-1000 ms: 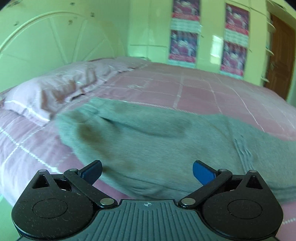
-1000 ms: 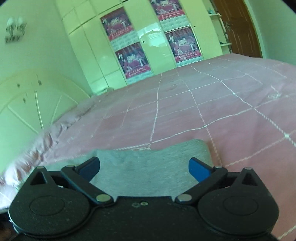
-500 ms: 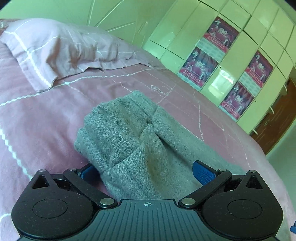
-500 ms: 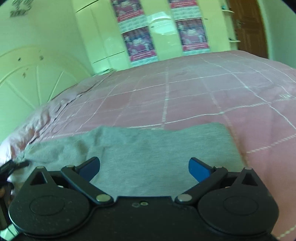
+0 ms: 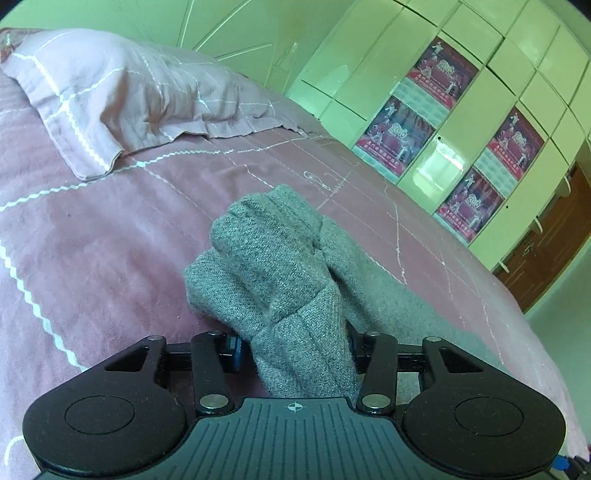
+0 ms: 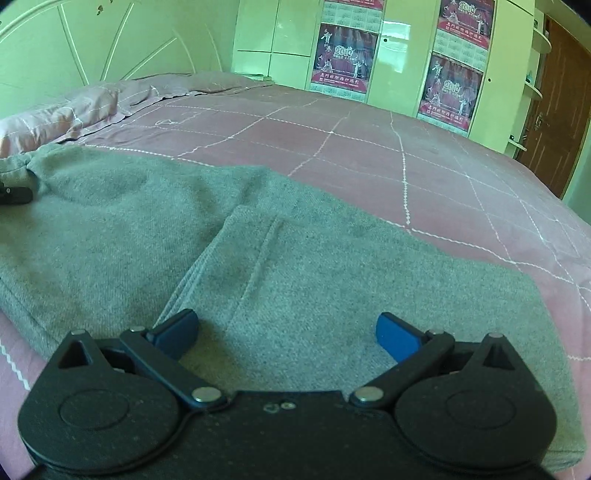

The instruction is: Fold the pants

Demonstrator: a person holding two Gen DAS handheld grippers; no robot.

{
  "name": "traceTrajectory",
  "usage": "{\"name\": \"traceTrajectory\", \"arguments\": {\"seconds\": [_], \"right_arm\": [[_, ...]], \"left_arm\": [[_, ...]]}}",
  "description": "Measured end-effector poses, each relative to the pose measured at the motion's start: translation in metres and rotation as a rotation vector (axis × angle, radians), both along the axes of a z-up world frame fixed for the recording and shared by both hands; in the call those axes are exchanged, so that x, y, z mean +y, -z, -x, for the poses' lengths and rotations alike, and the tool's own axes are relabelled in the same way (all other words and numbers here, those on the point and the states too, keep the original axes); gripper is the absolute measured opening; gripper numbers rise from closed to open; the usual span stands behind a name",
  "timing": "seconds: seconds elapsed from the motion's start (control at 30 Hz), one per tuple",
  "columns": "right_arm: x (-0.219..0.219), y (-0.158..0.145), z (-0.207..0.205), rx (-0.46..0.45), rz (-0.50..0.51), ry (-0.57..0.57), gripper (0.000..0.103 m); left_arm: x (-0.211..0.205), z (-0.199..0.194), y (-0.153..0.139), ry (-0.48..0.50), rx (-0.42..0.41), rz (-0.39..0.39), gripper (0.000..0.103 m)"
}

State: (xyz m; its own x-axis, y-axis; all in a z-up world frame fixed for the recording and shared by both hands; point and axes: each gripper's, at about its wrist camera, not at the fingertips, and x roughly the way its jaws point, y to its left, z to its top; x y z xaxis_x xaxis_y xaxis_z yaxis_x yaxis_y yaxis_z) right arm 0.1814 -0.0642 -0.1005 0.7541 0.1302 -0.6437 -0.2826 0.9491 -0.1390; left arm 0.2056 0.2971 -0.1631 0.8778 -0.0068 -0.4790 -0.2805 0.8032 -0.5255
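Right wrist view gives us the wide scene: one bed [image 6: 369, 155] under a pink cover crossed with white stitched lines, a pale headboard [image 6: 92, 40] behind it, and a wardrobe [image 6: 280, 33] carrying four red posters [image 6: 343, 55] on which we read "2010"; the other characters are too small for us to read. One brown door [image 6: 554, 107] stands at the right. The pants [image 6: 258, 266], grey knit, lie spread flat across the near side of the bed, with a folded panel on top of them under our right tool [image 6: 286, 330]. Its two blue pads stand wide apart above the cloth, gripping nothing.

Only the left wrist view shows one pink pillow [image 5: 122, 92] clearly and the bunched end of the pants [image 5: 288, 280], gathered into thick folds that run between the fingers of the left tool [image 5: 293, 350]. That tool is closing, with the bunched cloth filling the gap between its pads. The same four posters appear here too.
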Motion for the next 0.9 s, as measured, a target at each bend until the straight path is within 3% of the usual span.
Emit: {"name": "traceTrajectory", "arguments": {"seconds": [0.07,0.13,0.23,0.27,0.3,0.33,0.37,0.4,0.43,0.57,0.63,0.77,0.9], "right_arm": [[-0.002,-0.001,-0.001,0.007,-0.013,0.003,0.097],[-0.003,-0.001,-0.002,0.006,-0.013,-0.001,0.097],[-0.003,-0.001,-0.002,0.009,-0.017,0.001,0.097],[-0.002,-0.001,-0.002,0.01,-0.017,0.001,0.097],[-0.003,-0.002,-0.002,0.014,-0.019,-0.001,0.097],[-0.004,-0.004,-0.002,0.021,-0.023,0.001,0.097],[-0.006,-0.008,-0.001,0.026,-0.033,0.008,0.097],[-0.008,-0.012,0.001,0.011,-0.048,0.019,0.097],[-0.01,-0.015,0.004,-0.009,-0.056,0.028,0.097],[-0.007,0.001,0.004,-0.007,-0.012,0.015,0.097],[-0.007,0.002,0.001,-0.001,-0.011,0.018,0.097],[-0.007,0.002,-0.003,0.0,0.007,-0.014,0.097],[-0.017,-0.014,-0.002,-0.005,-0.025,-0.024,0.095]], "left_arm": [[-0.001,0.0,0.0,0.017,-0.016,0.015,0.067],[-0.009,0.001,-0.002,0.047,-0.027,-0.002,0.092],[-0.024,-0.007,-0.004,0.075,0.001,-0.09,0.096],[-0.024,-0.005,-0.005,0.067,0.001,-0.092,0.095],[-0.021,-0.004,-0.006,0.046,-0.004,-0.068,0.084],[-0.013,0.003,-0.007,0.006,-0.012,-0.022,0.06],[-0.004,0.009,-0.005,-0.032,-0.019,0.025,0.047],[0.006,0.014,0.0,-0.046,-0.034,0.089,0.044],[0.012,0.016,0.007,-0.039,-0.045,0.138,0.043],[0.007,0.011,0.007,-0.017,-0.029,0.091,0.042],[0.006,0.011,0.004,-0.016,-0.044,0.095,0.035],[-0.011,0.015,-0.019,0.006,-0.131,0.022,0.034],[-0.026,0.016,-0.043,0.034,-0.137,-0.035,0.034]]}}
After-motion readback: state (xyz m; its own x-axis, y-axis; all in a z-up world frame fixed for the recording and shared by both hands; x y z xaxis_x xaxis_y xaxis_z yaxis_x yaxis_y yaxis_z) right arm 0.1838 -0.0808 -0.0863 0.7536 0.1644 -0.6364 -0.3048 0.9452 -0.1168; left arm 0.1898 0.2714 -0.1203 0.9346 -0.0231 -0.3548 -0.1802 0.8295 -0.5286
